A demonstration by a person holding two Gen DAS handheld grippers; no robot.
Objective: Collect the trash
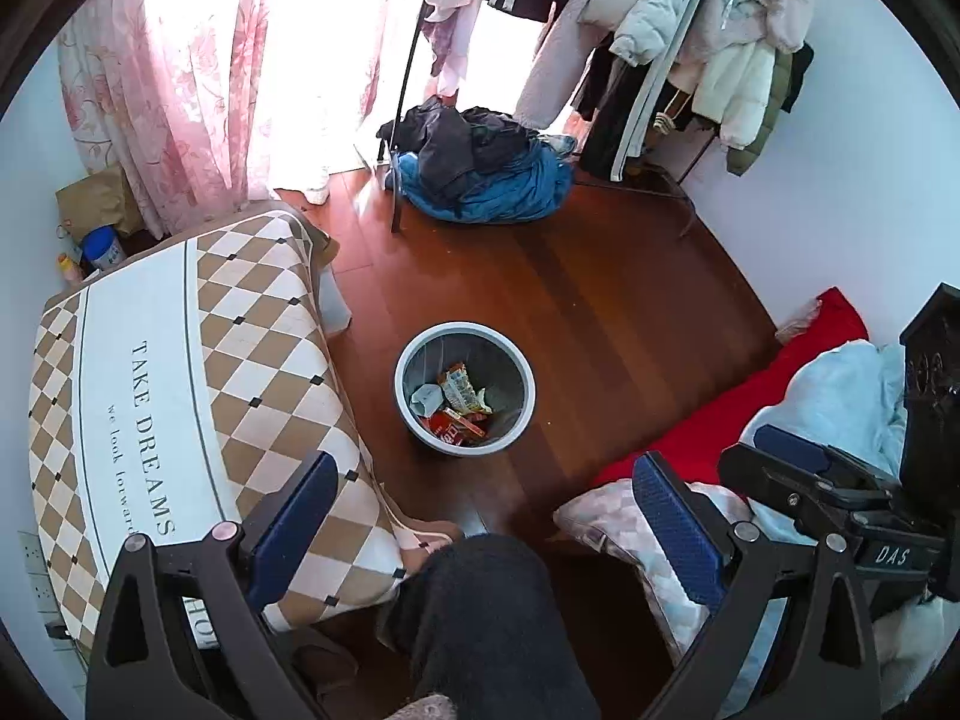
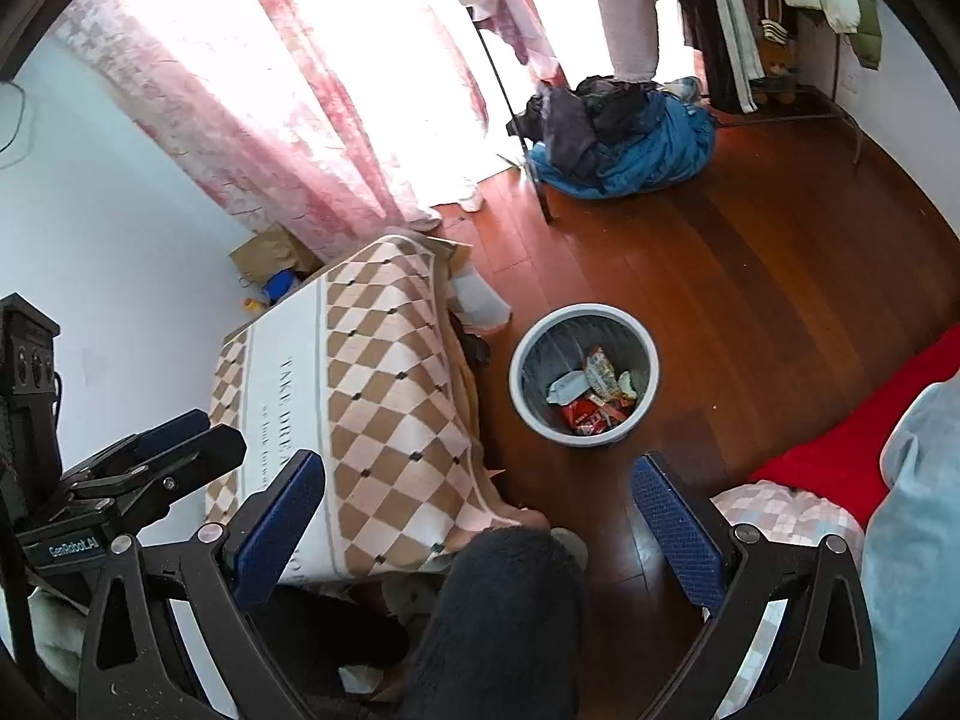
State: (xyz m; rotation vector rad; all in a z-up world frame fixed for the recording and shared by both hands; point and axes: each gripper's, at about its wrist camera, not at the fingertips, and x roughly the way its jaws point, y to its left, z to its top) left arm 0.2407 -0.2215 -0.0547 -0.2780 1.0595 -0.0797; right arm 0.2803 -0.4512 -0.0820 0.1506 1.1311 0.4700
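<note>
**Trash in the bin, both grippers held high and empty**

Trash (image 1: 457, 405): crumpled wrappers, a red printed packet and a pale scrap, heaped at the bottom of the round grey plastic bin (image 1: 408, 360) with a dark liner. Stands upright on the reddish-brown wooden floor (image 1: 600, 300), just beside the corner of the low table draped in a tan-and-cream diamond-patterned cloth (image 1: 258, 324), probably so as to be within reach from the seat. Well below both grippers and apart from them.

Left gripper (image 1: 483, 504): blue-padded fingers spread wide, nothing between them, aimed down toward the bin. Right gripper (image 2: 480, 504): likewise spread wide and empty, bin framed between its fingers. Likely a pause above the bin, either before a search for more litter or after the last piece; impossible to say which.

No loose litter plain on the floor; a few pale specks near the blue-and-dark pile of clothes (image 1: 480, 174), too small to identify. Brown paper bag (image 1: 99, 204) and blue-capped container (image 1: 103, 247) wedged behind the table by the pink floral curtain (image 1: 180, 78), partly hidden; trash or not, unclear. Dark-trousered knee (image 1: 480, 618) across the lower middle of both views, covering the floor nearest the person. Red cloth (image 1: 750, 396) and pale bedding cut off at the right edge. Window glare washes out everything behind the curtain.
</note>
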